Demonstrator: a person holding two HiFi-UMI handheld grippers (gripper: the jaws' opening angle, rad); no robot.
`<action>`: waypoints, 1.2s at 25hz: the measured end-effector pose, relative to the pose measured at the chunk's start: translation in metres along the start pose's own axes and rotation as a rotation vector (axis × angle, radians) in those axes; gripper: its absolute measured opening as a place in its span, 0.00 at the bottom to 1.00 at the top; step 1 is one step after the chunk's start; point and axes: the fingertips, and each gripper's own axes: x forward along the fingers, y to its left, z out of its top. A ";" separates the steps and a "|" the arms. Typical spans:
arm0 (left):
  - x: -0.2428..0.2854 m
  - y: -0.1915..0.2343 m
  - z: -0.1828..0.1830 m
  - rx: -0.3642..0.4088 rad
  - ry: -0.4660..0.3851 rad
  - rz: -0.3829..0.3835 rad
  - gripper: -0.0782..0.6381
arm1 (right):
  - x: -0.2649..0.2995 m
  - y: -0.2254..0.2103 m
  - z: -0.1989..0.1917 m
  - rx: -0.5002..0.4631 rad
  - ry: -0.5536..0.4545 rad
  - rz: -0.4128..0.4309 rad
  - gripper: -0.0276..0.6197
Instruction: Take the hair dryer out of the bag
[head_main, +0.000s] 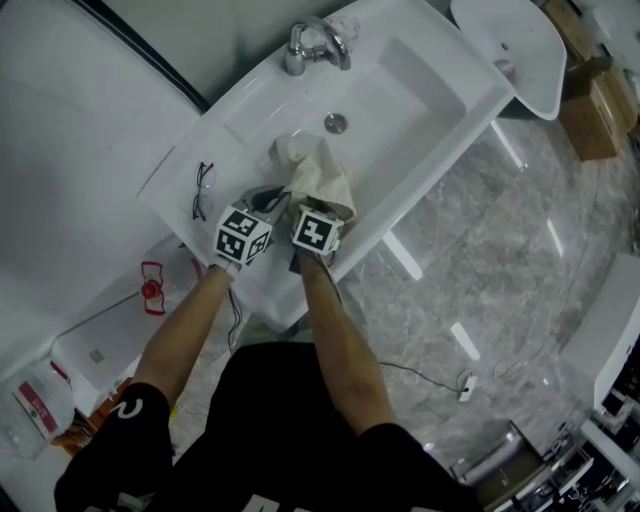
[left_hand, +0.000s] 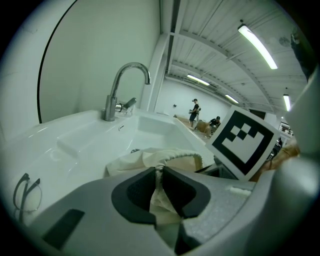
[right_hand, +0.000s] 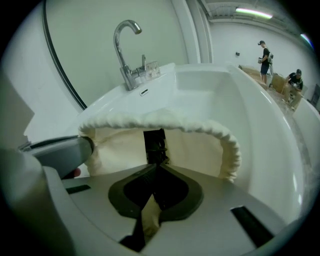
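Here, the cream cloth bag (head_main: 322, 172) lies in the white sink (head_main: 430, 95) with the left gripper (left_hand: 159, 172) clenched on a fold of its fabric, the right gripper (right_hand: 157, 170) clenched on fabric at its rim, and the hair dryer (right_hand: 155, 145) visible only as a dark part inside the open mouth.

Two grippers (left_hand: 158, 172) (right_hand: 159, 169), one cloth bag (head_main: 320, 175), one tap (head_main: 315, 42), one pair of glasses (head_main: 203, 190), two distant people (left_hand: 194, 111) (left_hand: 216, 122)
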 end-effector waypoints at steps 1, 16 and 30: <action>-0.002 -0.001 0.001 -0.001 -0.004 0.002 0.17 | -0.006 0.001 0.001 0.007 -0.010 0.016 0.06; -0.012 -0.064 -0.009 0.018 0.045 0.007 0.17 | -0.118 -0.026 0.011 -0.052 -0.067 0.160 0.06; -0.006 -0.135 -0.033 0.015 0.098 0.003 0.17 | -0.157 -0.039 0.019 -0.065 0.013 0.262 0.06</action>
